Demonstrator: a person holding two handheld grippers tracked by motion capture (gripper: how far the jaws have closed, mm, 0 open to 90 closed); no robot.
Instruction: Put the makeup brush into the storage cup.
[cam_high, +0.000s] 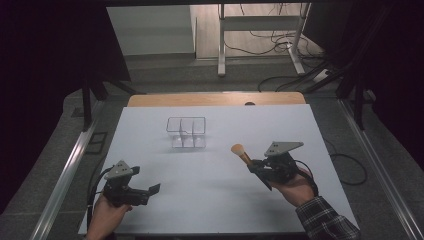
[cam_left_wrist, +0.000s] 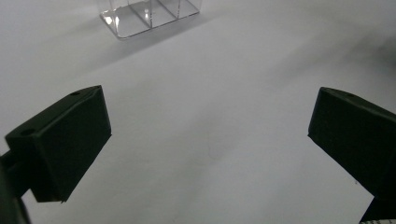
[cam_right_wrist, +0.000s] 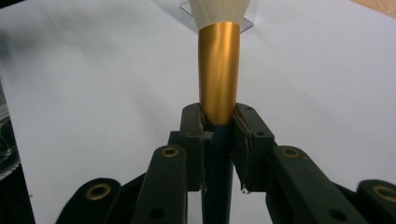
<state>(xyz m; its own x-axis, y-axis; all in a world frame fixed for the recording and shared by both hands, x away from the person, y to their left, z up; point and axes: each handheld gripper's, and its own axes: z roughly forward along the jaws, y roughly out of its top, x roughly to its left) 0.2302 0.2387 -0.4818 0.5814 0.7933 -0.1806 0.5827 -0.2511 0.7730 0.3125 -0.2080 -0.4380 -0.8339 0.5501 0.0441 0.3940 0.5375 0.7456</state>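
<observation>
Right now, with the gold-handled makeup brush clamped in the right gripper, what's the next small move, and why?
Probably carry the gold-handled makeup brush toward the clear plastic divided organizer: the right gripper grips it above the white table, and the organizer's compartments look empty.

Divided organizer (cam_high: 186, 132) on tabletop (cam_high: 215, 200), toward far edge, left of centre. Brush (cam_high: 241, 153) to its right and nearer, raised off tabletop, clamped in right gripper (cam_high: 256, 166) jaws, head toward organizer. Left gripper (cam_high: 150, 191) at near left, well apart from organizer, nothing between jaws.
</observation>
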